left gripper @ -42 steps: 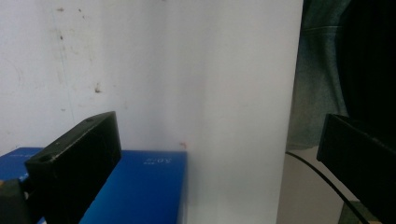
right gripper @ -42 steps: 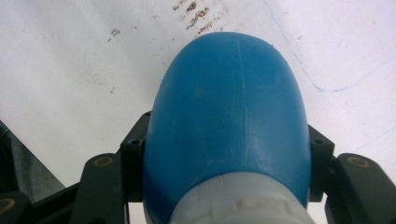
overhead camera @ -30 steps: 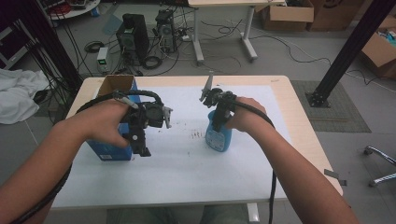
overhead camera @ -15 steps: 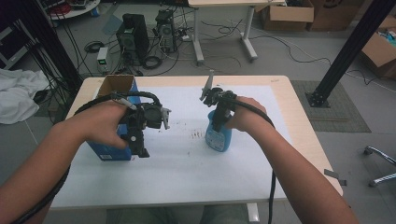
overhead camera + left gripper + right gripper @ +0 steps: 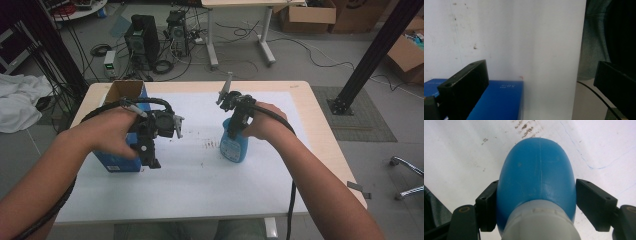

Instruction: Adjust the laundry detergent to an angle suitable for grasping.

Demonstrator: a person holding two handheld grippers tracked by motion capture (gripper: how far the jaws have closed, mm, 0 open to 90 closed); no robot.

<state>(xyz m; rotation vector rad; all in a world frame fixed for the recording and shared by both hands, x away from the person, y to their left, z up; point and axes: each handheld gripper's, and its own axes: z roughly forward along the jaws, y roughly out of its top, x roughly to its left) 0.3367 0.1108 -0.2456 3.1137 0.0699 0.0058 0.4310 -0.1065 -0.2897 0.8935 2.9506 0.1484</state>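
A blue bottle (image 5: 234, 147) with a white neck stands upright on the white mat (image 5: 200, 195). My right gripper (image 5: 234, 129) comes down over its top. In the right gripper view the bottle (image 5: 536, 175) sits between the jaws of the right gripper (image 5: 536, 203). They have just been opening, and a gap shows at the right pad (image 5: 594, 202). My left gripper (image 5: 150, 154) hovers beside a blue box (image 5: 116, 161) with an open cardboard top. In the left gripper view the left gripper (image 5: 540, 85) is open wide, with nothing between its jaws and the box (image 5: 496, 100) under one jaw.
Brown stains (image 5: 210, 145) mark the mat between the hands. Behind the table, computer towers (image 5: 142, 35) and cables lie on the floor. A black post (image 5: 370, 55) and cardboard boxes (image 5: 305, 15) stand at the back right, and a white cloth (image 5: 17, 102) lies at the left.
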